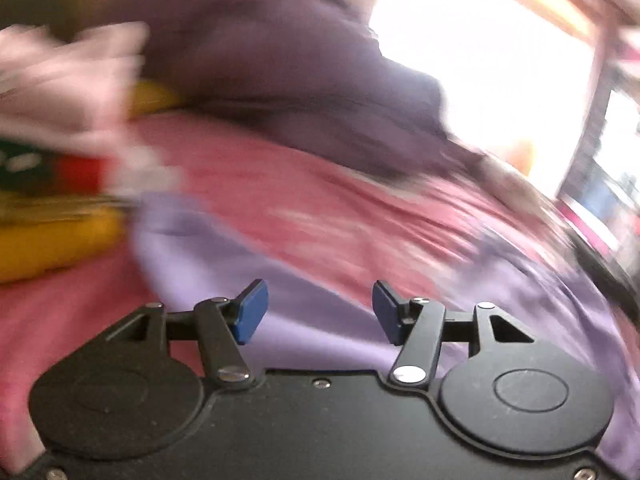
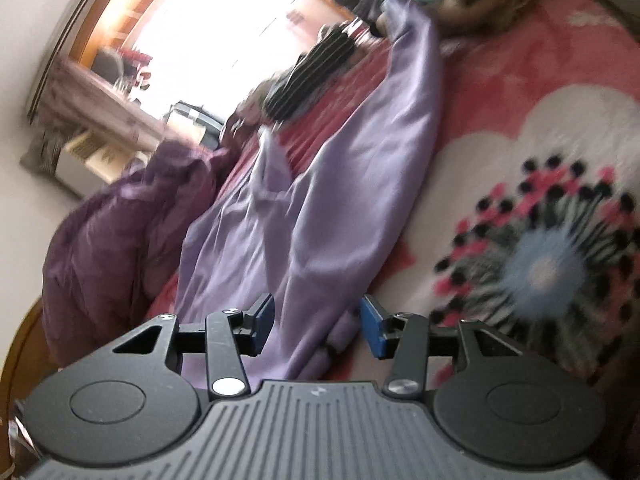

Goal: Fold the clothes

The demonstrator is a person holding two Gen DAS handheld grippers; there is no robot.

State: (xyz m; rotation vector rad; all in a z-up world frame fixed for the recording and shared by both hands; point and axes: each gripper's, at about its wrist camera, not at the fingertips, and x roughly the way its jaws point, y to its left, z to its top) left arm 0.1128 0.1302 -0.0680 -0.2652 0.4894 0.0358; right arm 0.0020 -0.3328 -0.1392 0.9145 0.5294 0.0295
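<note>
The left hand-held gripper [image 1: 320,312] has its blue-padded jaws apart with nothing pinched between them; a smooth lilac satin garment [image 1: 304,320] lies beneath the gap. That garment spreads over a pink patterned bedspread [image 1: 280,200]. At ten o'clock from the gripper sits a blurred stack of yellow, red and white folded clothes [image 1: 60,184], and at twelve o'clock a dark purple rumpled garment [image 1: 280,80] is heaped before a bright window [image 1: 480,80].

The right hand-held gripper [image 2: 318,326] is likewise open; a fold of the lilac satin garment [image 2: 340,200] runs between its pads, which do not visibly press on it. The cloth stretches away toward twelve o'clock across the bedspread [image 2: 500,80]. The dark purple garment [image 2: 112,232] lies at ten o'clock.
</note>
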